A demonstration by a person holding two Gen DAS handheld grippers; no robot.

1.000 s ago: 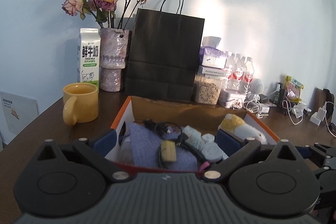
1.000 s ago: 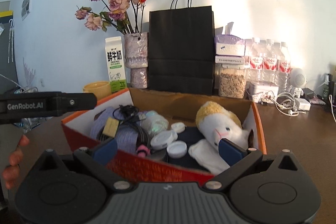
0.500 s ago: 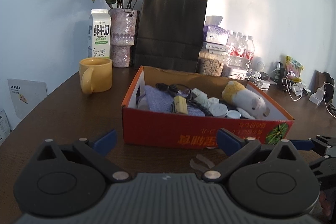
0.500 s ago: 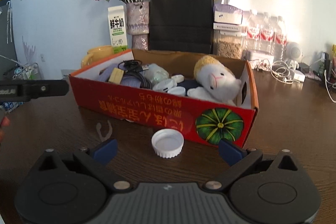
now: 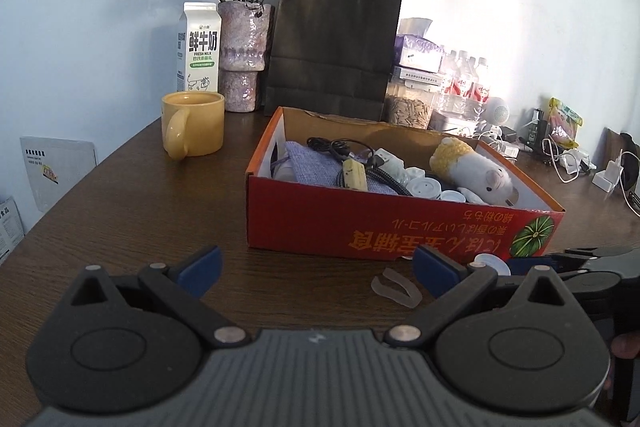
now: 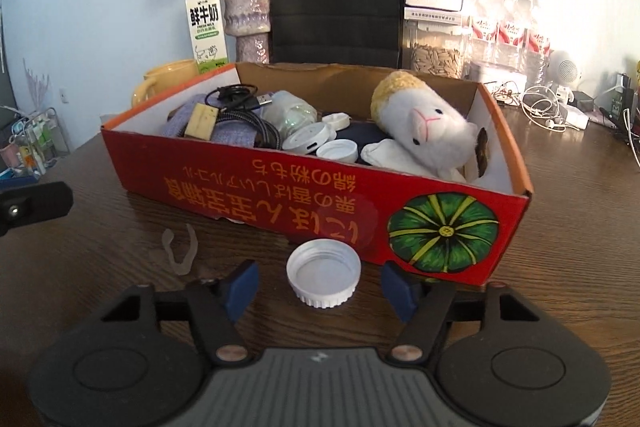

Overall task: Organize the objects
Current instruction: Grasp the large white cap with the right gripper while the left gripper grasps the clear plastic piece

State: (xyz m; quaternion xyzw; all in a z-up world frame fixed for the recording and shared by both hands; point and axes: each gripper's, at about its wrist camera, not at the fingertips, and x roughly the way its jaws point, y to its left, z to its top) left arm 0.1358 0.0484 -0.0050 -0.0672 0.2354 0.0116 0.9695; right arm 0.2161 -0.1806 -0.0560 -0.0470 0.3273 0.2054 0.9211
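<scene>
A white bottle cap (image 6: 324, 277) lies open side up on the wooden table, just in front of the red cardboard box (image 6: 280, 183). My right gripper (image 6: 321, 287) is low over the table and its jaws are closing, with the cap between them and a gap left on each side. A clear plastic clip (image 6: 180, 247) lies to the cap's left. My left gripper (image 5: 317, 268) stands open and empty near the clip (image 5: 394, 289). In the box lie a plush sheep (image 6: 428, 127), a black cable (image 6: 244, 107), white lids and a purple pouch.
A yellow mug (image 5: 192, 131), a milk carton (image 5: 199, 47), a vase of dried roses (image 5: 242, 55) and a black paper bag (image 5: 334, 43) stand behind the box. Water bottles (image 6: 504, 31), chargers and cables (image 6: 548, 107) crowd the back right.
Both grippers drew back from over the box and sank to the table in front of it. The right jaws narrowed from wide open toward the white cap.
</scene>
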